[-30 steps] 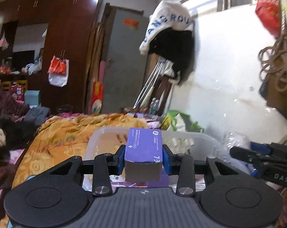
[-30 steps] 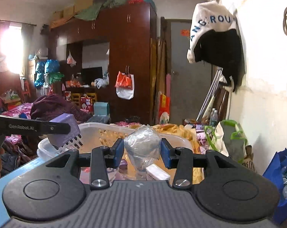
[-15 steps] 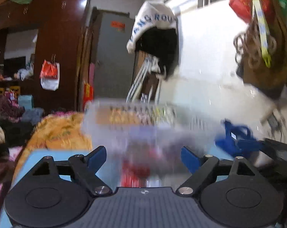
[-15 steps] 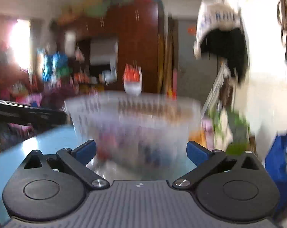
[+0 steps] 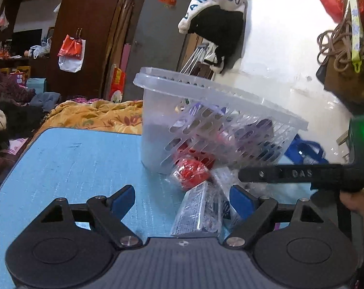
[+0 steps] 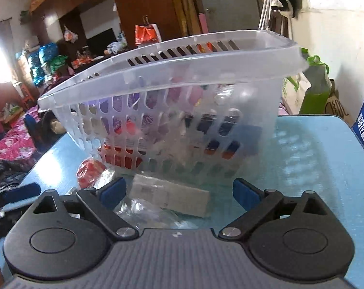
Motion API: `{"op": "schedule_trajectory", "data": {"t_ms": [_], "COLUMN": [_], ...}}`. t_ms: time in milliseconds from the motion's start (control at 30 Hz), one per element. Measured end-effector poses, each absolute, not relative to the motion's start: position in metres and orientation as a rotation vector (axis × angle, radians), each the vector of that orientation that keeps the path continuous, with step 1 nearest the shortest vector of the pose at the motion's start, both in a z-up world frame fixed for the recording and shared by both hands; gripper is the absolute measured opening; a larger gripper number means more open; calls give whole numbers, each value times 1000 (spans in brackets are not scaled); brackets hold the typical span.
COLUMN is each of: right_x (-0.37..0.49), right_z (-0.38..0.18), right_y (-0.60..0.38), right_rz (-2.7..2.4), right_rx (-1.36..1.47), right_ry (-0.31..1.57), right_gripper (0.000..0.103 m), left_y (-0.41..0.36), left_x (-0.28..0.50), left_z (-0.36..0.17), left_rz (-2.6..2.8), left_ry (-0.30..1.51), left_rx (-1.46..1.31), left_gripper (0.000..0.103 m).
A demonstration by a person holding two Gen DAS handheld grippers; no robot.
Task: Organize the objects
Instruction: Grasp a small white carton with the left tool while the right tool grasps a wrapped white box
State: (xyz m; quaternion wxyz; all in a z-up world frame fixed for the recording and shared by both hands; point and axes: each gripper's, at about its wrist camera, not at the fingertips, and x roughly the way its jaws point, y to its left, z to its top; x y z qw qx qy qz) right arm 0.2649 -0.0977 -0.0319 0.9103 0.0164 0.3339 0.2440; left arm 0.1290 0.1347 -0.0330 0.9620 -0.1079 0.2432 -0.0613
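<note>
A clear slotted plastic basket [image 5: 158, 130] [image 6: 172, 72] stands on the blue table [image 5: 73, 156], holding several packets; something purple [image 5: 198, 110] shows through its slots. In front of it lie a red packet in clear wrap [image 5: 190, 172] [image 6: 90, 171] and a flat clear-wrapped box [image 5: 198, 212] [image 6: 170, 195]. My left gripper [image 5: 182, 200] is open and low over the table, with the wrapped box lying between its fingers, untouched. My right gripper [image 6: 179, 190] is open with its jaws closing, the same box between them, pads apart from it. Its black finger [image 5: 290, 174] crosses the left wrist view.
A hand [image 5: 355, 200] holds the right gripper at the right edge. Behind the table are a bed with an orange blanket [image 5: 97, 115], a dark wardrobe [image 5: 85, 24] and a white wall [image 5: 278, 60] with hanging clothes. Bags [image 6: 312, 89] stand by the table's far right.
Both grippers were shut above the basket, the left on a purple box, the right on a clear-wrapped item. Both have let go, opened wide and sunk to the table in front of the basket.
</note>
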Motion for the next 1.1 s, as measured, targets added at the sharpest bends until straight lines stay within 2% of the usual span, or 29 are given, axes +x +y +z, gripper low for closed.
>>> {"op": "schedule_trajectory", "data": {"t_ms": [67, 167, 467, 600, 667, 733, 767, 1100], "right_x": [266, 261, 234, 225, 225, 222, 220, 198], "right_z": [-35, -37, -29, -29, -26, -24, -23, -18], "right_y": [-91, -95, -142, -160, -162, -162, -162, -157], "right_rz": [500, 495, 499, 502, 510, 500, 498, 510], "right_rx": [2, -6, 43, 59, 67, 60, 59, 1], "right_ry": [705, 699, 569, 538, 524, 503, 493, 344], "right_gripper": [97, 84, 84, 84, 84, 84, 84, 84], "left_y": [128, 123, 121, 108, 104, 103, 102, 113], "left_x": [129, 129, 134, 146, 149, 147, 145, 119], "left_z": [-33, -33, -35, -38, -38, -39, -38, -30], "left_rz": [-120, -122, -101, -85, -85, -94, -103, -140], "left_ry": [503, 506, 553, 626, 646, 651, 643, 482], "left_rx": [-183, -150, -141, -75, -58, -47, -46, -112], "left_gripper": [88, 88, 88, 80, 70, 49, 43, 43]}}
